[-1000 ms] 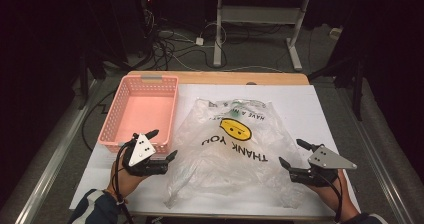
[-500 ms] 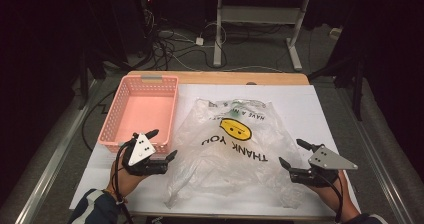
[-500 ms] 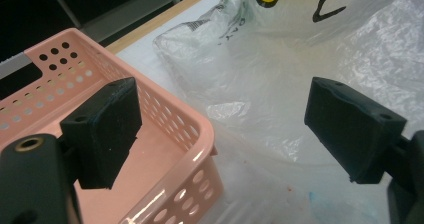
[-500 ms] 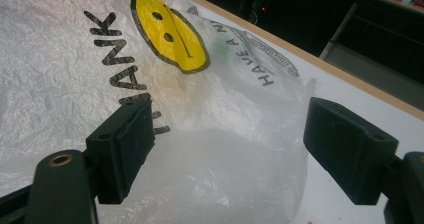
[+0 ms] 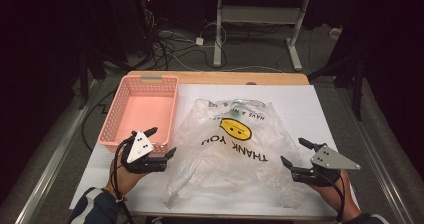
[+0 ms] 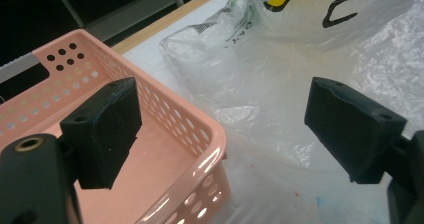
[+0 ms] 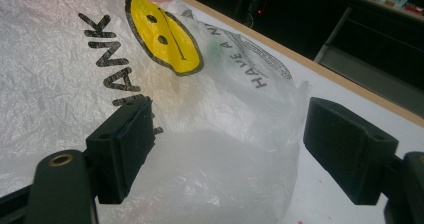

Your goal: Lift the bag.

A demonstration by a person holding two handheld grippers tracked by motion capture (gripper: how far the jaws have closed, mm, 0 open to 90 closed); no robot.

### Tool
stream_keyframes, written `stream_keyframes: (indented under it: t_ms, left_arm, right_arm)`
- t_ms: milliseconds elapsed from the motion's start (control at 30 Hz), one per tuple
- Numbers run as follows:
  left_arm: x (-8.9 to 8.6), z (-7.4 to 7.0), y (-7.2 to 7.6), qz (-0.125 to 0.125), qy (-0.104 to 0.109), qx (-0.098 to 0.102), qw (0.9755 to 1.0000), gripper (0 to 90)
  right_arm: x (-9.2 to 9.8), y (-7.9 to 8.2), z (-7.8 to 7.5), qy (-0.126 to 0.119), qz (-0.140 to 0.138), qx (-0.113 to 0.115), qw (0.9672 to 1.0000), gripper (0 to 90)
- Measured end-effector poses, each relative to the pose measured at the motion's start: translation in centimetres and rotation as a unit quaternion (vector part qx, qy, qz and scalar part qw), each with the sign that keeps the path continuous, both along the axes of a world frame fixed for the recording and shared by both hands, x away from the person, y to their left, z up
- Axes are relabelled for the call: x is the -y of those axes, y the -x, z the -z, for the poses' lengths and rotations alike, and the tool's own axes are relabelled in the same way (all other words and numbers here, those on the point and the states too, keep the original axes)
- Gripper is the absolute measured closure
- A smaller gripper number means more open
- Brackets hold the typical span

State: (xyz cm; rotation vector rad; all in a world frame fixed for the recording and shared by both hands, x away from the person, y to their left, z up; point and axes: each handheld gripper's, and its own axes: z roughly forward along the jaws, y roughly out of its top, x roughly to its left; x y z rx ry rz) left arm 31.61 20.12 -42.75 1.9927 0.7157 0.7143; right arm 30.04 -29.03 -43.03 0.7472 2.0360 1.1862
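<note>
Left gripper (image 5: pixel 161 142) jaws wide, crinkled translucent plastic bag (image 5: pixel 235 149) beside, pink perforated plastic basket (image 5: pixel 120 115) ahead; right gripper (image 5: pixel 295 152) jaws wide, same bag alongside.

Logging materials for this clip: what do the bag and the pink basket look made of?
Bag: thin translucent plastic film, glossy, judging by fine crinkles and the table showing through. Basket: likely rigid moulded plastic, smooth and shiny, with punched holes and bright glints on its rim.

Black claws (image 5: pixel 160 145), grey triangular plates (image 5: pixel 333 157)
</note>
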Motion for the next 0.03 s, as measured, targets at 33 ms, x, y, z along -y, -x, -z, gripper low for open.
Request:
stream_keyframes:
  t_ms: [33]
  left_arm:
    - [-0.03, -0.01, -0.03, 0.0, 0.001, -0.001, 1.0, 14.8]
  right_arm:
    - [0.0, -0.01, -0.01, 0.0, 0.0, 0.0, 1.0, 20.8]
